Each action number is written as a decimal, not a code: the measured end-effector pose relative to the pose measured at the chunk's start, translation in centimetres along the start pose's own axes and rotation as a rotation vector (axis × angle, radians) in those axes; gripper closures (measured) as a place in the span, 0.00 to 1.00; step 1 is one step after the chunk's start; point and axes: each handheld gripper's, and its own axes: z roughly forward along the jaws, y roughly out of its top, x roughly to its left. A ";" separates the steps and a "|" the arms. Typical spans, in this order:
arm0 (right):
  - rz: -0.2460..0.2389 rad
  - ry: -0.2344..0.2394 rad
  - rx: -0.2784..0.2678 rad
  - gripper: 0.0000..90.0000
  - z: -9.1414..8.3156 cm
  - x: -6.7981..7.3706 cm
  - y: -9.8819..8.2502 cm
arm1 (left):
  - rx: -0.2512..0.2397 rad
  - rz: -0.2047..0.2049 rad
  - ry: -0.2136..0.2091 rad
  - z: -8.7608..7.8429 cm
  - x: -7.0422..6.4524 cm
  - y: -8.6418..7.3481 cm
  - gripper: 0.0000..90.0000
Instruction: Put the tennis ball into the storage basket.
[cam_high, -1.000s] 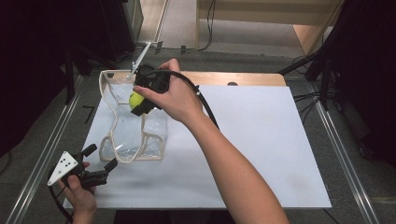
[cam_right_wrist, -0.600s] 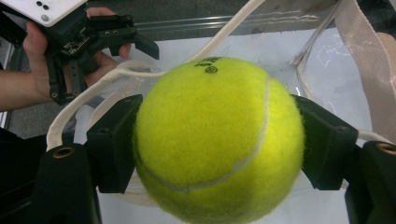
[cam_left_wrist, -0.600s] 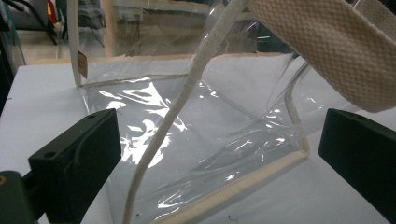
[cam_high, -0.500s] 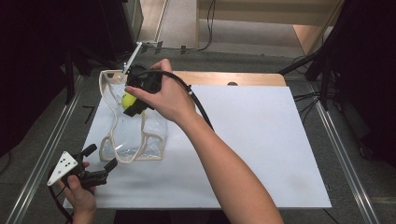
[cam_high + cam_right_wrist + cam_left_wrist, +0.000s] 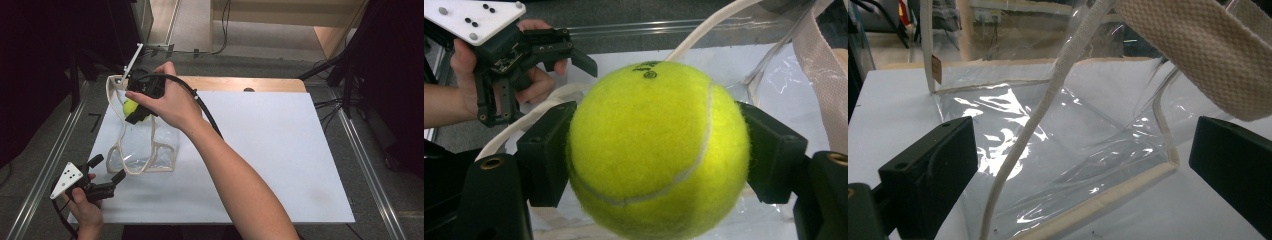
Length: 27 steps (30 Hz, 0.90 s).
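A yellow-green tennis ball [image 5: 656, 150] is clamped between the two black pads of my right gripper [image 5: 136, 104]. In the high view the ball [image 5: 131, 106] hangs above the open far end of a clear plastic bag [image 5: 145, 145] with cream trim and handles. The bag lies on the left part of the white sheet. My left gripper [image 5: 106, 169] sits open at the bag's near left corner, jaws pointing at it and apart from it. In the left gripper view its pads [image 5: 930, 170] stand wide, with the bag [image 5: 1073, 135] and a woven handle [image 5: 1198, 50] ahead of them.
A white sheet [image 5: 275, 150] covers the table, with a wooden strip [image 5: 240, 82] along its far edge. Metal rails [image 5: 372, 170] run down both sides. The right forearm crosses the sheet's middle. Dark floor and cables lie beyond the table.
The right hand has carried the ball a little to the left, over the bag's far end. The left gripper and the bag have stayed put.
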 end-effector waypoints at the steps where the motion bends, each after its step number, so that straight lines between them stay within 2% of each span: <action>1: 0.002 0.000 0.002 0.26 0.1 0.0 0.1 | 0.001 0.000 0.001 0.0 0.0 0.0 0.00; 8: -0.003 0.008 0.002 0.26 0.9 -0.4 0.6 | -0.002 -0.004 0.001 0.0 0.0 0.0 0.00; 16: 0.016 -0.008 0.003 0.25 1.7 -1.1 0.8 | -0.002 -0.004 0.002 0.0 0.0 0.0 0.00; 21: 0.026 -0.055 0.003 0.25 2.0 -1.1 0.8 | -0.002 -0.005 0.001 0.0 0.0 0.0 0.00; 23: 0.026 -0.092 0.003 0.24 2.1 -1.0 0.9 | -0.002 -0.005 0.001 0.0 0.0 0.0 0.00; 27: 0.029 -0.089 -0.043 0.12 1.9 -1.0 1.0 | -0.001 -0.007 0.001 0.0 0.0 0.0 0.00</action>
